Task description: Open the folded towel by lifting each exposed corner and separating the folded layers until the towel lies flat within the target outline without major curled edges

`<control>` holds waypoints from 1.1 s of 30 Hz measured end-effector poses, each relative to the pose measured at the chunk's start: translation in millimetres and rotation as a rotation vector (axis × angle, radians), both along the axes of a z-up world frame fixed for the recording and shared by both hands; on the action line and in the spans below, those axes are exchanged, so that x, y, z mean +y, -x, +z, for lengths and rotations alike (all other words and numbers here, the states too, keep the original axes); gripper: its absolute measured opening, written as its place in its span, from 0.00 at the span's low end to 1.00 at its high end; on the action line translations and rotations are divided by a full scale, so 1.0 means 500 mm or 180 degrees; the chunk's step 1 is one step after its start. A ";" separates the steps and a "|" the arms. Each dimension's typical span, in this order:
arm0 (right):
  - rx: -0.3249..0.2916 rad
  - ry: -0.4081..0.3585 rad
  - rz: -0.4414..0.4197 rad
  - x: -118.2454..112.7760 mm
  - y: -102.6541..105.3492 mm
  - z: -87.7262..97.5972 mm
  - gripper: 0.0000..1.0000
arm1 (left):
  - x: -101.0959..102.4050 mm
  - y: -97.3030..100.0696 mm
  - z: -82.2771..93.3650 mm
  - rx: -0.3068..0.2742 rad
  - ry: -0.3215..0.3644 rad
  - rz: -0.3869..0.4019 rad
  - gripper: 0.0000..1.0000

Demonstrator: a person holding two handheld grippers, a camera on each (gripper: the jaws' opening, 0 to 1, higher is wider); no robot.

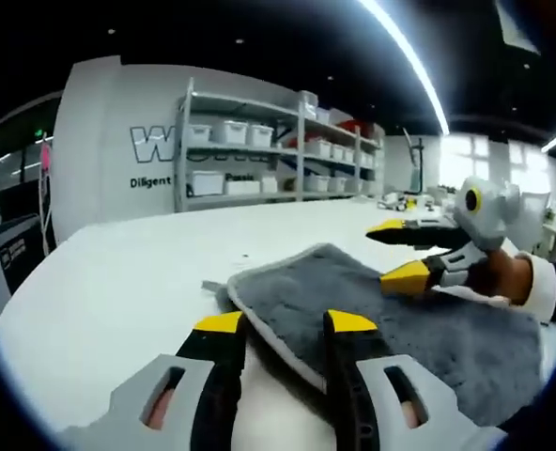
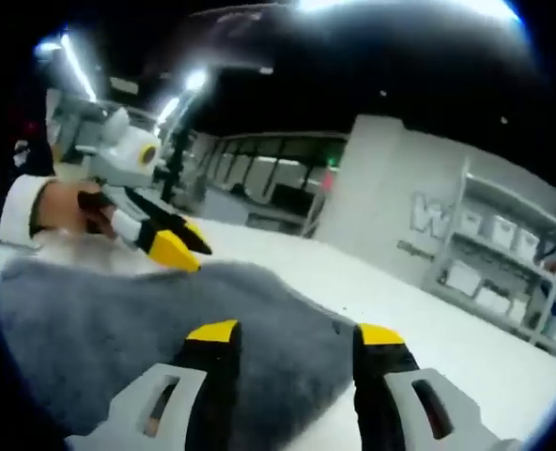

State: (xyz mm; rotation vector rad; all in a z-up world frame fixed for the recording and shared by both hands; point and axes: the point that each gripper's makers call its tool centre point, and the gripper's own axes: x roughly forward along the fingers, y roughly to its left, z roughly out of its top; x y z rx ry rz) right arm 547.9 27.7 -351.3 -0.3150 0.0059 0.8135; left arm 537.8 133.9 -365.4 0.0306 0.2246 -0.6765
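A grey towel (image 1: 428,334) with a pale stitched border lies on the white table (image 1: 118,282). My left gripper (image 1: 285,322) is open, its yellow-tipped jaws astride the towel's near edge. My right gripper (image 1: 397,252) comes in from the right, open, just above the towel's far side, held by a hand (image 1: 505,277) in a white cuff. In the right gripper view the towel (image 2: 90,319) spreads under my open right gripper (image 2: 297,333), with nothing between its jaws. The left gripper (image 2: 184,242) hovers at the towel's far left edge there. I cannot tell how many layers are folded.
Bare white table (image 2: 428,319) stretches around the towel. Metal shelves with white bins (image 1: 259,141) stand against the far wall beyond the table. The same shelves (image 2: 503,254) appear at the right of the right gripper view. Small clutter (image 1: 409,199) sits at the table's far end.
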 end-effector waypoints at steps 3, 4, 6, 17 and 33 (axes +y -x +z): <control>0.0202 -0.0088 0.0110 0.015 0.023 0.002 0.66 | 0.002 0.015 0.012 0.0051 0.0217 -0.0104 0.33; 0.0243 -0.0130 0.0151 0.020 0.030 0.005 0.73 | 0.006 0.017 0.015 0.0124 0.0332 -0.0102 0.34; 0.0329 -0.0224 0.0221 0.033 0.048 0.014 0.91 | 0.006 0.017 0.029 0.0102 0.0521 -0.0155 0.36; 0.0369 -0.0211 0.0458 0.054 0.114 0.038 0.94 | 0.010 0.014 0.061 0.0273 0.0974 -0.0379 0.36; 0.0189 0.0010 0.0724 0.061 0.223 0.047 0.72 | 0.019 0.018 0.067 0.0205 0.0946 -0.0587 0.23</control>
